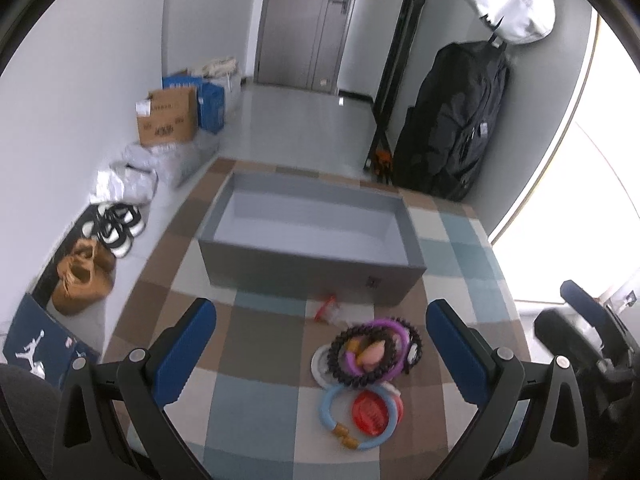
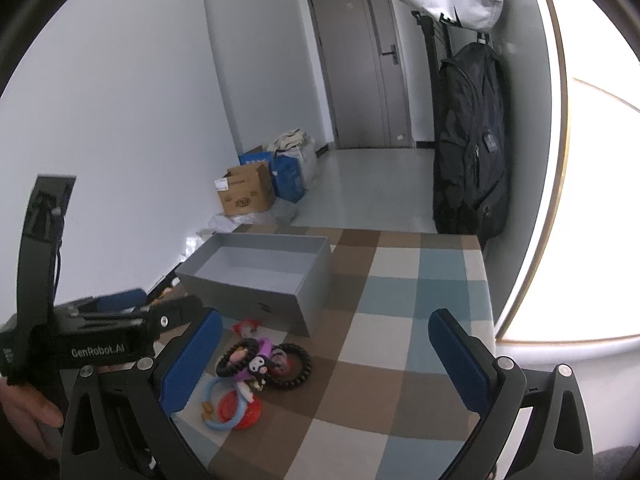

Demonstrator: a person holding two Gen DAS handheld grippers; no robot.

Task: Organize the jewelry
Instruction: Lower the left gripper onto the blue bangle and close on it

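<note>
Left gripper (image 1: 320, 344) wide open, holding nothing, bracelets (image 1: 366, 360) heaped on the checked worktop (image 1: 256, 408) near the gray box (image 1: 312, 236), right gripper (image 2: 324, 360) wide open too, only its view shows a cartoon charm (image 2: 259, 365), only the left view shows shoes (image 1: 116, 226)

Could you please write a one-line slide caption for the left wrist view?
Open left gripper hovers over a pile of bracelets on the checkered tablecloth, before an empty grey box.
</note>
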